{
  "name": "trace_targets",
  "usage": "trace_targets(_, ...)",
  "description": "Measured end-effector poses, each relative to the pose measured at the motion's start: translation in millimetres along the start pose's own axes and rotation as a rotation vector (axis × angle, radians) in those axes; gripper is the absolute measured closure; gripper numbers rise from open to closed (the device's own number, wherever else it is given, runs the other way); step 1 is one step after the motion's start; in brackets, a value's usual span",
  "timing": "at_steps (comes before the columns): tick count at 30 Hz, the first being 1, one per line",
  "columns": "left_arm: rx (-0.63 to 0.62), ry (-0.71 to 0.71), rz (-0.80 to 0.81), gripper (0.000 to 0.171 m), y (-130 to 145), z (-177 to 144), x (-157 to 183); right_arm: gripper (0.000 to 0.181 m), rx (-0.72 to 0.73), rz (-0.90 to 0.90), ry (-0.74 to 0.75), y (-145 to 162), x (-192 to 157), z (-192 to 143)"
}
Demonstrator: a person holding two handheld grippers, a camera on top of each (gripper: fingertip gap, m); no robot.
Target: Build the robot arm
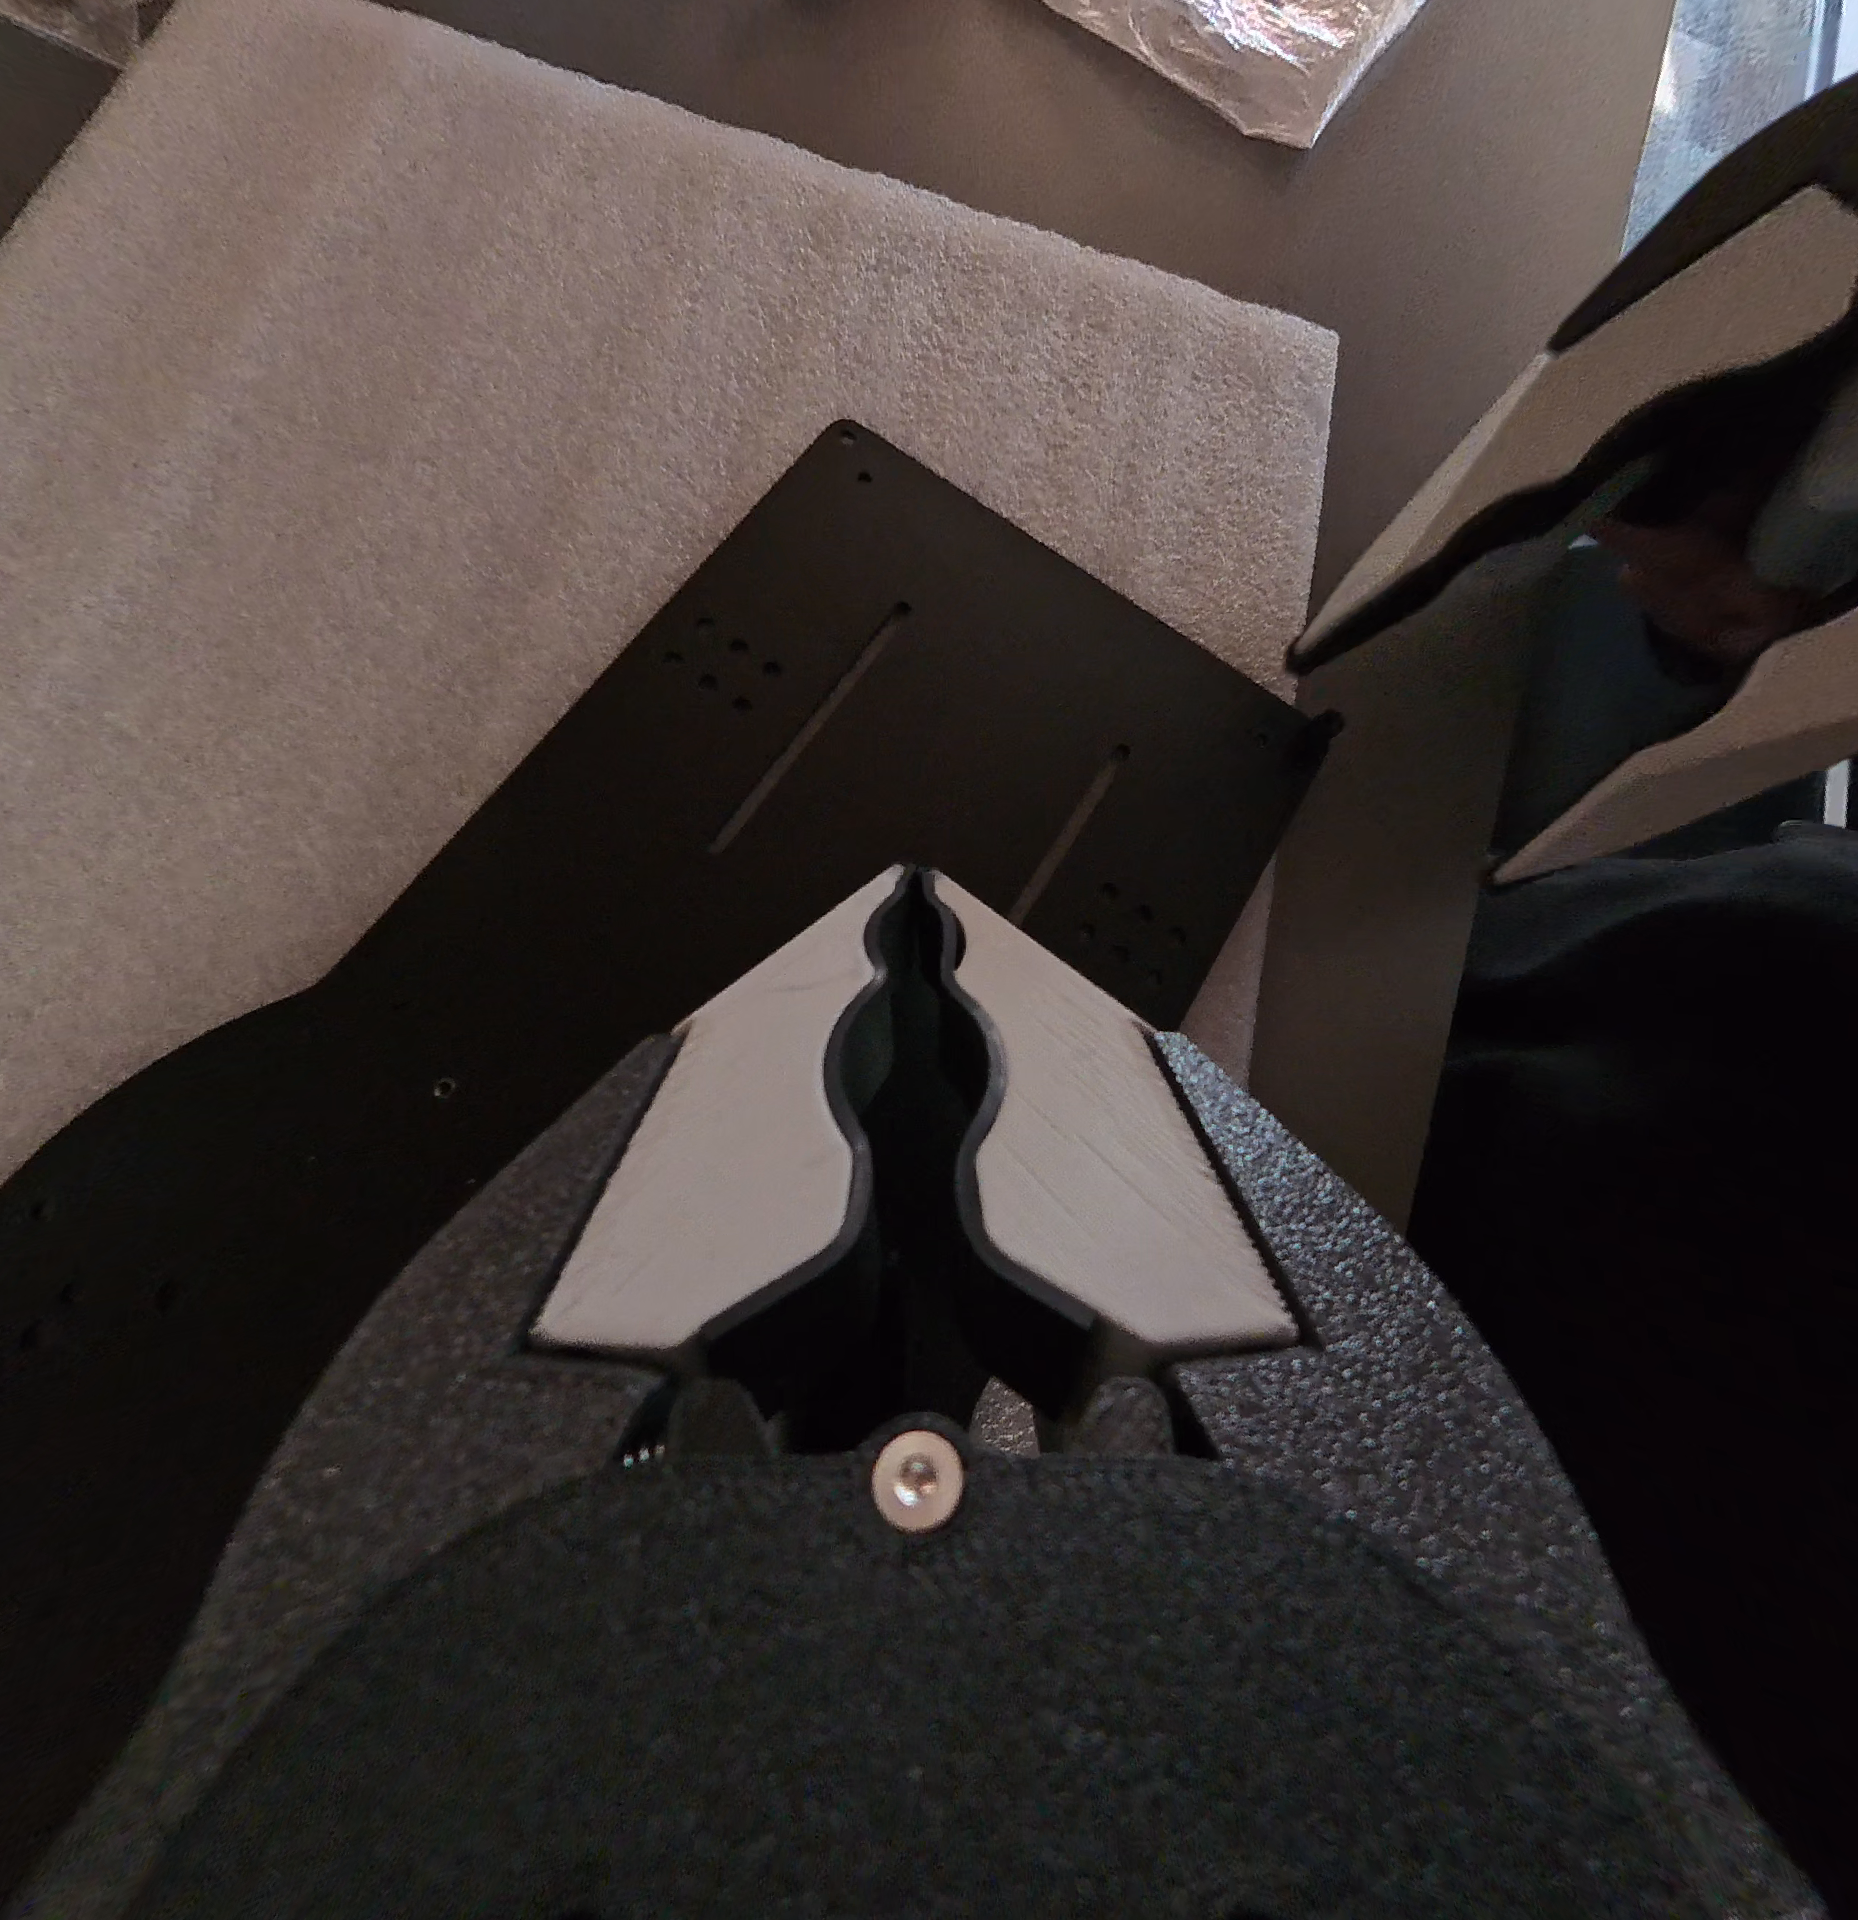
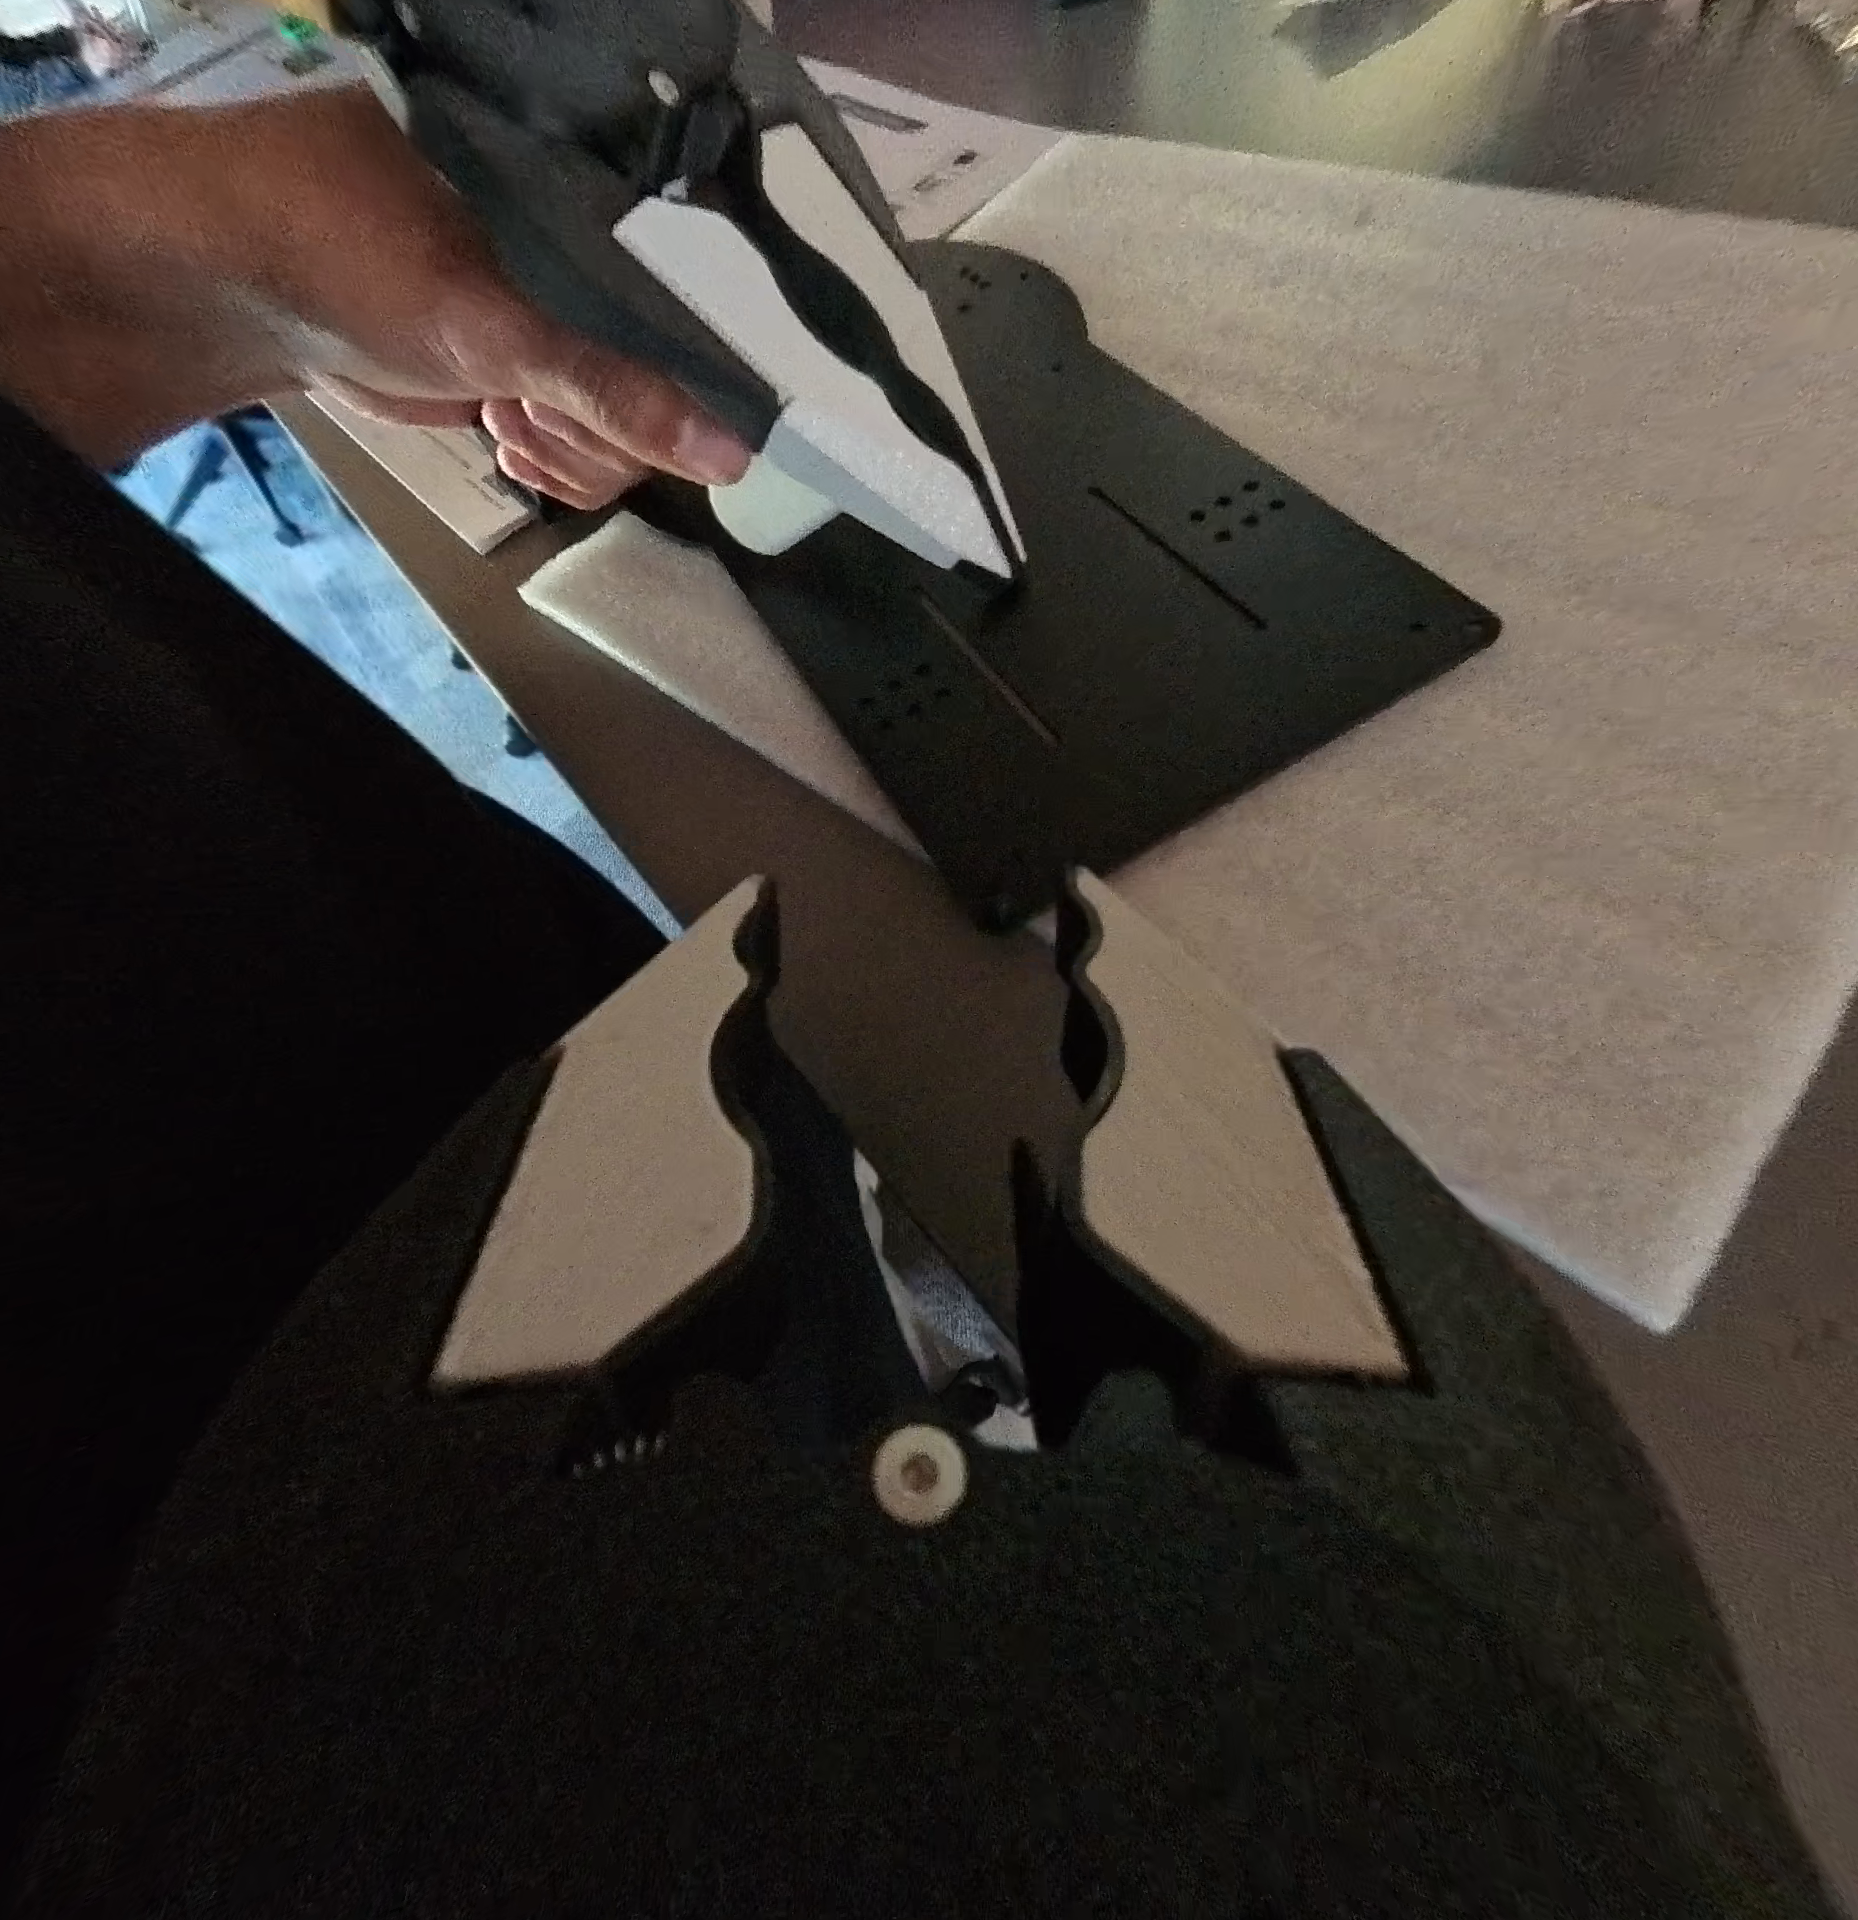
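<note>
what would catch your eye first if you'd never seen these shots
The flat black plate, drilled with holes and two long slots, lies on a pale foam sheet on the table. The left gripper, shut and held by a hand, points its tips down at the plate's middle. The right gripper hangs open just off the plate's near corner.

A black perforated plate (image 1: 696, 831) lies on grey foam sheet (image 1: 385, 468) atop table (image 1: 1424, 260).

Both wrist views look down—sharing the black plate (image 1: 613, 935).
</note>
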State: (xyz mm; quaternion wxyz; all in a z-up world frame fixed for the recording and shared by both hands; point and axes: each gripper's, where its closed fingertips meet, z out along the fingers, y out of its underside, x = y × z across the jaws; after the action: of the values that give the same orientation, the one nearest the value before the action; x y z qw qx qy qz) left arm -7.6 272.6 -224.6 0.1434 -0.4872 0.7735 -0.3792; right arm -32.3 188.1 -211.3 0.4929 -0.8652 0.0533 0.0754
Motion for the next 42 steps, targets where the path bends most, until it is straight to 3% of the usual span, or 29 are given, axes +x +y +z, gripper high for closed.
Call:
trace_targets(3, -0.004, 0.008, -0.001, 0.171, 0.2, 0.0, 0.2, 0.135, -0.041, 0.021, -0.013, 8.2, -7.1, 5.2)
trace_targets(5, 0.004, 0.012, -0.008, 0.171, 0.2, -0.2, 0.3, 0.153, -0.050, 0.034, -0.070, 11.3, -16.5, -3.4)
trace_targets(9, 0.002, 0.013, -0.011, 0.171, 0.2, -0.3, 0.3, 0.130, -0.011, -0.002, 0.024, 0.7, -1.9, -3.1)
trace_targets(11, -0.004, 0.009, -0.004, 0.171, 0.2, -0.2, 0.2, 0.131, -0.058, -0.002, 0.001, 5.7, -4.6, 5.8)
trace_targets(13, -0.005, 0.014, -0.004, 0.171, 0.4, -0.3, 0.4, 0.137, -0.066, 0.009, 0.004, 8.1, -8.3, 5.9)
trace_targets(15, 0.002, 0.018, -0.009, 0.171, 0.3, -0.4, 0.2, 0.162, -0.070, 0.025, -0.039, 11.4, -19.0, -3.5)
trace_targets(18, 0.008, 0.020, -0.014, 0.171, 0.2, -0.4, 0.3, 0.140, -0.029, 0.012, 0.024, 2.5, -10.5, -5.5)
trace_targets(21, 0.002, 0.017, -0.005, 0.171, 0.4, -0.4, 0.3, 0.133, -0.048, -0.013, 0.022, -0.4, -7.8, 5.9)
trace_targets(24, 0.002, 0.027, -0.008, 0.171, 0.6, -0.6, 0.6, 0.137, -0.071, 0.003, 0.024, 8.2, -11.2, 9.5)
trace_targets(26, 0.007, 0.031, -0.016, 0.171, 0.7, -0.8, 0.7, 0.162, -0.091, 0.010, -0.026, 12.0, -17.1, 0.4)
trace_targets(30, 0.005, 0.029, -0.017, 0.171, 0.7, -0.8, 0.7, 0.144, -0.116, -0.004, 0.057, 11.9, 0.4, -5.3)
trace_targets(33, 0.008, 0.030, -0.015, 0.171, 0.5, -0.8, 0.8, 0.149, -0.186, 0.130, 0.028, 20.7, 2.3, -1.1)
trace_targets(38, 0.014, 0.041, -0.008, 0.171, 0.0, -1.0, 1.1, 0.147, -0.118, 0.292, 0.045, 15.6, 5.7, -0.6)
trace_targets(42, 0.018, 0.047, -0.010, 0.171, 0.0, -1.3, 1.3, 0.122, -0.062, 0.563, -0.083, 1.7, -11.2, 4.6)
